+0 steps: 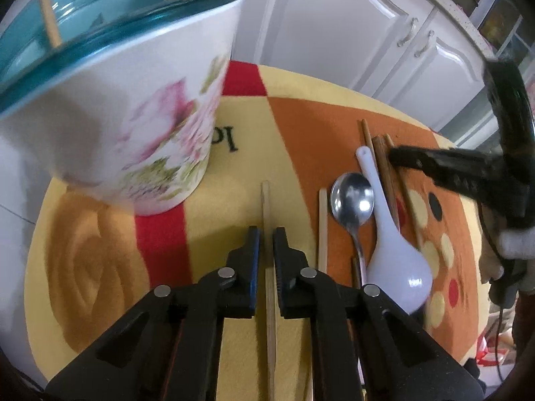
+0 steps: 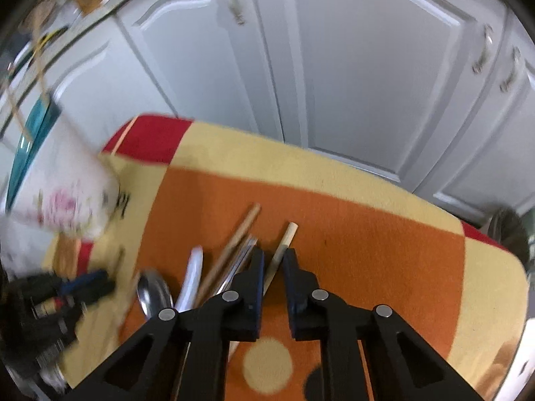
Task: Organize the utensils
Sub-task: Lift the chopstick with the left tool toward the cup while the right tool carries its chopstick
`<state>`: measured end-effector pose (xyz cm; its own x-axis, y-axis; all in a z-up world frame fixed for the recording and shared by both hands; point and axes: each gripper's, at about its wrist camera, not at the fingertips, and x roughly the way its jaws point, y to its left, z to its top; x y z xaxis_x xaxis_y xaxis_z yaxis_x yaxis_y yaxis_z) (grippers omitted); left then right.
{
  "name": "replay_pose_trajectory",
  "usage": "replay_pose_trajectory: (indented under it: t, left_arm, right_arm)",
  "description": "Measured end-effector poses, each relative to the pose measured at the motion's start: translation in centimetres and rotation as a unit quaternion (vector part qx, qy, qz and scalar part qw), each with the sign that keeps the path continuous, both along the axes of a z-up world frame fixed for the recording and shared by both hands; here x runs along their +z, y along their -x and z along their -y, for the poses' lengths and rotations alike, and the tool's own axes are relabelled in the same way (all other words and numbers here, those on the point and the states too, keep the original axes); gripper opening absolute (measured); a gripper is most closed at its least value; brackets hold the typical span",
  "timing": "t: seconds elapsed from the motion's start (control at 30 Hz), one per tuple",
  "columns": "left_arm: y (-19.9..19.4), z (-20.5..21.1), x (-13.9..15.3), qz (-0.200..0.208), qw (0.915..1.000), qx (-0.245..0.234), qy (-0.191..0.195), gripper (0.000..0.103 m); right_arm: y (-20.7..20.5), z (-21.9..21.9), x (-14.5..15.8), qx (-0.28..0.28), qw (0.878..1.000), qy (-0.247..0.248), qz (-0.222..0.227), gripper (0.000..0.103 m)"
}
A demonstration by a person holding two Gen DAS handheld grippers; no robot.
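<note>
The floral pot [image 1: 127, 123], teal-rimmed, stands at the mat's [image 1: 234, 167] left with chopsticks inside. Beside it, partial black lettering [image 1: 225, 138] is unreadable. The left gripper [image 1: 266, 234] clamps one pale chopstick [image 1: 265, 200]. Rightward lie a metal spoon [image 1: 351, 200] and white spoon [image 1: 391, 234]. The right gripper [image 2: 273, 255] clamps another chopstick [image 2: 287, 237].

Bright indoor light; glare on metal spoon [image 1: 351, 198]; motion blur, perhaps; strong fisheye bending at edges.
</note>
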<state>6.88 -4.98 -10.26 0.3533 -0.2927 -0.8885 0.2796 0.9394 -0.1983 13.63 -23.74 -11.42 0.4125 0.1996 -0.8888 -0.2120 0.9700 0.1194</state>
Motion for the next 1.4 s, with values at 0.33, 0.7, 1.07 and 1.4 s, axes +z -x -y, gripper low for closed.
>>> replay_pose_trajectory:
  t: [0.33, 0.7, 1.07, 1.4]
  left_arm:
    - [-0.1, -0.2, 0.0, -0.008, 0.9999, 0.014, -0.001, 0.010]
    - [1.3, -2.6, 2.6, 0.016, 0.9987, 0.021, 0.044, 0.005]
    - [7.1, -6.9, 10.6, 0.101, 0.9885, 0.028, 0.109, 0.004]
    - [11.4, -9.9, 15.8, 0.159, 0.9790, 0.034, 0.124, 0.004]
  right_arm:
    - [4.0, 1.9, -0.2, 0.005, 1.000, -0.011, -0.026, 0.009]
    - [6.2, 0.7, 3.9, 0.014, 0.999, -0.039, 0.025, 0.007]
    - [12.2, 1.0, 12.1, 0.027, 0.989, -0.099, 0.110, 0.005]
    - [15.2, -1.2, 16.6, 0.073, 0.978, -0.122, 0.150, 0.005]
